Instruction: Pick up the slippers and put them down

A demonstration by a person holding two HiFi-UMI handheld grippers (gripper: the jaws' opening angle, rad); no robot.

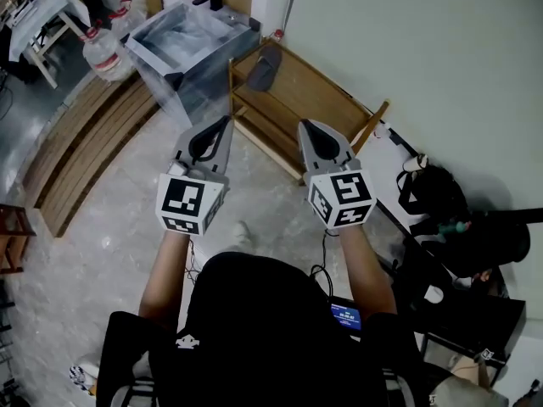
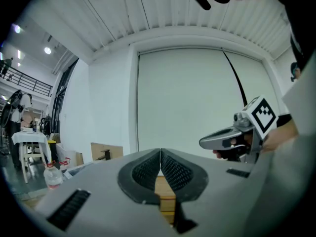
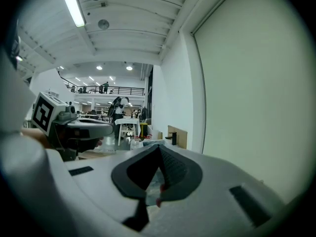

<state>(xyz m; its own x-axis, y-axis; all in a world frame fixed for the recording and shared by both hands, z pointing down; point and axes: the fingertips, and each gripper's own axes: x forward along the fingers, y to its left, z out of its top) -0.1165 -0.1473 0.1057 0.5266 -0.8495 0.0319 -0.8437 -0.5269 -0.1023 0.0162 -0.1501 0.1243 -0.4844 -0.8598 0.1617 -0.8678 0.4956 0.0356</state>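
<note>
One grey slipper (image 1: 264,68) lies on top of a low wooden rack (image 1: 327,91) against the white wall, ahead of both grippers. My left gripper (image 1: 226,119) is held level over the floor, short of the rack's near left corner; its jaws are shut with nothing between them. My right gripper (image 1: 304,124) hangs beside it, also shut and empty, near the rack's front edge. In the left gripper view the closed fingertips (image 2: 160,151) point at the wall, with the wooden rack (image 2: 166,191) showing below them and the right gripper (image 2: 232,137) to the side. In the right gripper view the jaws meet at a point (image 3: 159,146).
A grey metal box with a clear cover (image 1: 191,41) stands left of the rack. A water bottle (image 1: 106,53) and slatted wooden boards (image 1: 85,142) lie further left. Black bags and gear (image 1: 450,219) sit on the floor at the right. White wall (image 1: 424,49) behind.
</note>
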